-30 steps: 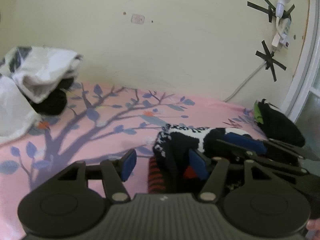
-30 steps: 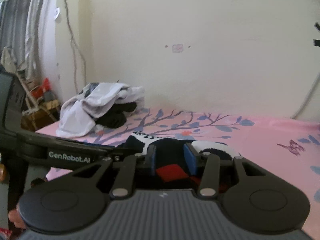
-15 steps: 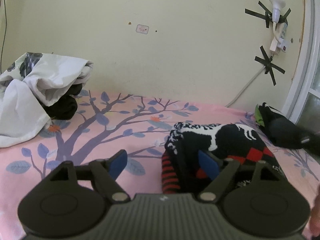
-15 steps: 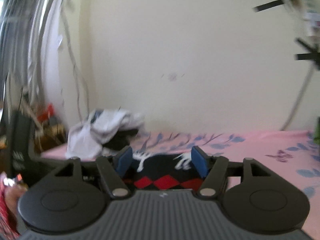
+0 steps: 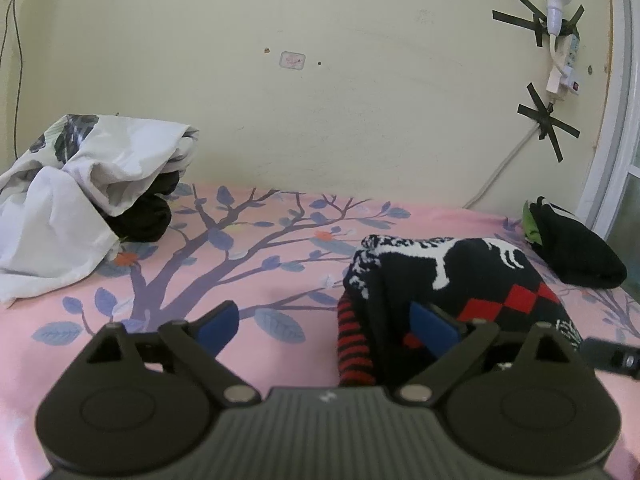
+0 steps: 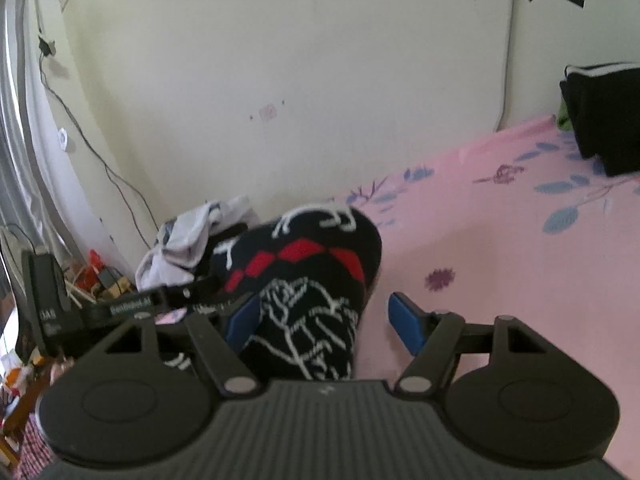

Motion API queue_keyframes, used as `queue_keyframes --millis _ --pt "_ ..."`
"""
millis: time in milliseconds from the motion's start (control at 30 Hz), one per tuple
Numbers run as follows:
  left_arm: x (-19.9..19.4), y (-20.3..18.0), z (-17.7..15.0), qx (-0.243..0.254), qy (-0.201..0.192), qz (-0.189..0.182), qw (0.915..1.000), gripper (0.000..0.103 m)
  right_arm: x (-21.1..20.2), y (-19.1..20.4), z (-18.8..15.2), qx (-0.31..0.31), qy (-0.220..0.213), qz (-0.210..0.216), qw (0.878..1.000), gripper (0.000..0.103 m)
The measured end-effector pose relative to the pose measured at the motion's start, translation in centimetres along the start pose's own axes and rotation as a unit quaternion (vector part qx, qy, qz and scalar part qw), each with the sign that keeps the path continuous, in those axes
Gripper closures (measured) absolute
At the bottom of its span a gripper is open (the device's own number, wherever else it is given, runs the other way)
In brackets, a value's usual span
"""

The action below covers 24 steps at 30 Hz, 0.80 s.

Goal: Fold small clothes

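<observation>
A black knit sweater (image 5: 460, 276) with white figures and red diamonds lies bundled on the pink bedsheet (image 5: 240, 264), its red-striped cuff (image 5: 354, 344) at the near left. My left gripper (image 5: 326, 326) stands wide and its jaws are opening; the sweater's left edge lies against the right pad, and the left pad hangs over bare sheet. In the right wrist view the sweater (image 6: 312, 280) sits between the jaws of my right gripper (image 6: 324, 320), which are opening, and the right pad is clear of the cloth. The left gripper's arm (image 6: 132, 304) shows at the left.
A crumpled white cloth pile (image 5: 80, 200) over dark clothes sits at the back left. A folded black garment (image 5: 576, 248) lies at the right by the window frame. A cable and power strip (image 5: 560, 76) hang on the wall. Clutter (image 6: 92, 276) stands beyond the bed's left edge.
Both grippers' jaws have spread wider and let go of the sweater. The right gripper has drawn off to the right and rolled; the sweater now lies bundled on the sheet.
</observation>
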<state>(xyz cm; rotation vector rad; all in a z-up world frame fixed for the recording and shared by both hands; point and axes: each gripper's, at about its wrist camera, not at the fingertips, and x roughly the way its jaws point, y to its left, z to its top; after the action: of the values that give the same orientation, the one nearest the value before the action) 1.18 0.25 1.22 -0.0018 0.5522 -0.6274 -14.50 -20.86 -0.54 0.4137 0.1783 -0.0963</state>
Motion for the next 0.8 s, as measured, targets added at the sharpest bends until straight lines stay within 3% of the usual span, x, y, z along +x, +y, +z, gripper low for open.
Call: queue_keyframes --millis 300,800 --pt "-0.7 0.7 -1.0 -0.008 0.003 0.02 0.9998 0.002 0.6 -1.6 -0.8 0.051 0.02 0.025 0.998 0.035" --pt "-3.2 1.6 -2.9 -0.032 0.0 0.015 0.9994 0.0 -0.6 -0.4 -1.4 0.02 0.003 0.037 0.999 0.033"
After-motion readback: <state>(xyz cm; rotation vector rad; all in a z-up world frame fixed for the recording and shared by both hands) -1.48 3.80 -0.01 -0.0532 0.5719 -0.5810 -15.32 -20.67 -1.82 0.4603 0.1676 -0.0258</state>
